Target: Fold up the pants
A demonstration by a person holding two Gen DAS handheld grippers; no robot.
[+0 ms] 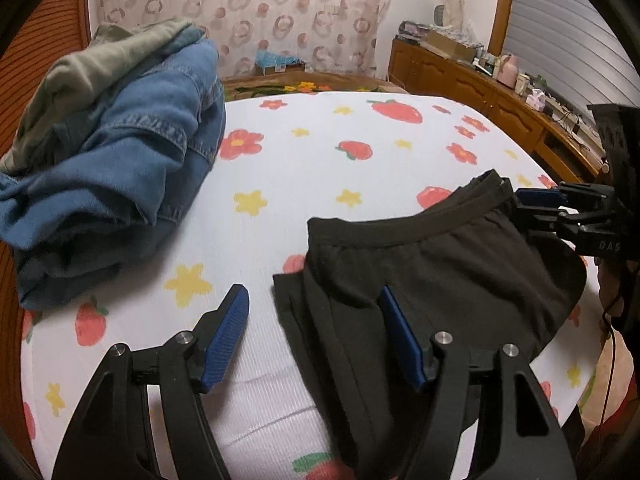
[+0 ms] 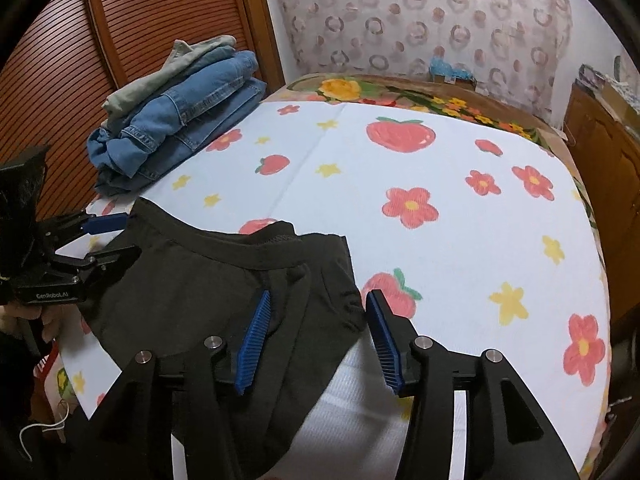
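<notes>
Black pants (image 1: 440, 272) lie folded on the flowered sheet (image 1: 304, 168), waistband toward the far side. My left gripper (image 1: 314, 300) is open, its jaws straddling the pants' left edge just above the cloth. In the right wrist view the pants (image 2: 192, 280) lie at lower left, and my right gripper (image 2: 318, 304) is open over their right corner. Each gripper shows in the other's view: the right one (image 1: 536, 208) at the waistband's right end, the left one (image 2: 108, 236) at the pants' left edge.
A stack of folded jeans and olive trousers (image 1: 112, 160) sits at the bed's far left, also in the right wrist view (image 2: 180, 108). A slatted wooden door (image 2: 60, 92) stands on the left. A wooden cabinet (image 1: 500, 100) with clutter runs along the right.
</notes>
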